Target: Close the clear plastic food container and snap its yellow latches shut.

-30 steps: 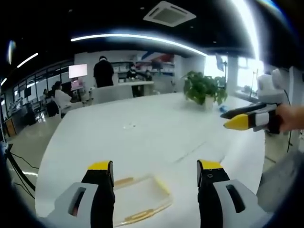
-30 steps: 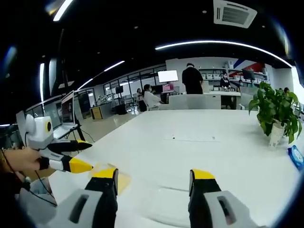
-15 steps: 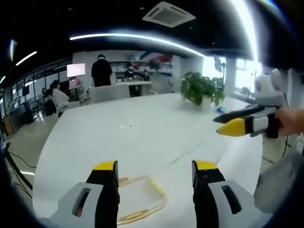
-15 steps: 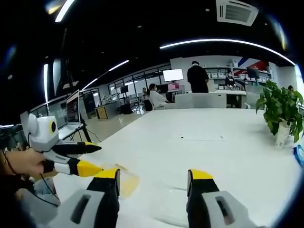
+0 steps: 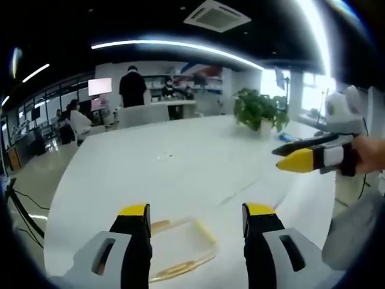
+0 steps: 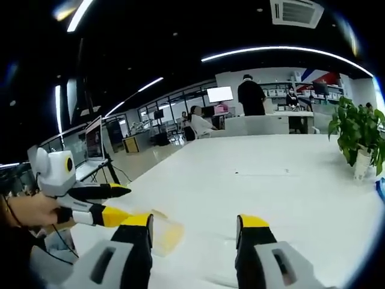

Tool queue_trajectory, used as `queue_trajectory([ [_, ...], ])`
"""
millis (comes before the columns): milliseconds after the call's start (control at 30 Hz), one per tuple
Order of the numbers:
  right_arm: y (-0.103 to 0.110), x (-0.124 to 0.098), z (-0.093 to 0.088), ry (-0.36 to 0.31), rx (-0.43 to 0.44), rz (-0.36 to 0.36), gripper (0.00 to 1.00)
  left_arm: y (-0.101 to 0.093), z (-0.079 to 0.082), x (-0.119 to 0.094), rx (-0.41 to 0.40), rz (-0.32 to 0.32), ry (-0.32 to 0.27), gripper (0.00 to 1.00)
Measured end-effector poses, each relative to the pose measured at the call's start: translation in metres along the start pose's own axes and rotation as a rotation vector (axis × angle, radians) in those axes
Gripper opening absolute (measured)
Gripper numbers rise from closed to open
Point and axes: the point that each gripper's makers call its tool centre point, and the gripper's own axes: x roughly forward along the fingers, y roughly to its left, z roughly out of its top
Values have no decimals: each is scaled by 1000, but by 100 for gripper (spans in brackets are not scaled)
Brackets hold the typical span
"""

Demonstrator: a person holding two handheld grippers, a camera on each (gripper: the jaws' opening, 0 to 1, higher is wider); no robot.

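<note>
Clear plastic container [image 5: 180, 250] with yellow latches [image 5: 203, 231] lies flat on the white table [image 5: 180, 168], low in the left gripper view, right between and just ahead of the left gripper [image 5: 195, 212] fingers [image 5: 133, 212]. Its long axis runs on a slant in that view, from lower left up toward the right; one latch sits on the far right end, another yellow strip [image 5: 176, 270] runs along the near edge. Left gripper is released, jaws spread wide, grasping nothing, hovering above the container and not touching it. Right gripper [image 6: 195, 221] is also released and empty; in the right gripper view the container shows only as a yellowish blur [image 6: 165, 235] on the table [image 6: 271, 180] just left of its left finger [image 6: 137, 221], so it lies off to that side rather than between the jaws. Left gripper seen from the right gripper view [image 6: 117, 205] hangs near that blur. Right gripper seen from the left gripper view [image 5: 298, 155] is held up and well apart from the container, out to the right. Judgement: left is the nearer gripper; it needs to drop straight down, right must swing in leftward. Cannot tell if the lid is seated or the latches snapped. Plant [image 5: 260, 111] stands far back on the table, out of the way.
</note>
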Motion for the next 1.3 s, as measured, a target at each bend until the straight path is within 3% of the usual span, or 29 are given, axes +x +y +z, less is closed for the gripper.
queue_trajectory([
  [333, 16, 17, -7, 30, -17, 41, 53, 22, -6, -14, -6, 50, 5, 59],
  [967, 58, 56, -17, 66, -15, 127, 52, 69, -32, -36, -63, 150, 39, 59],
  [1300, 72, 69, -31, 98, -3, 150, 51, 79, -43, -37, -75, 164, 58, 59],
])
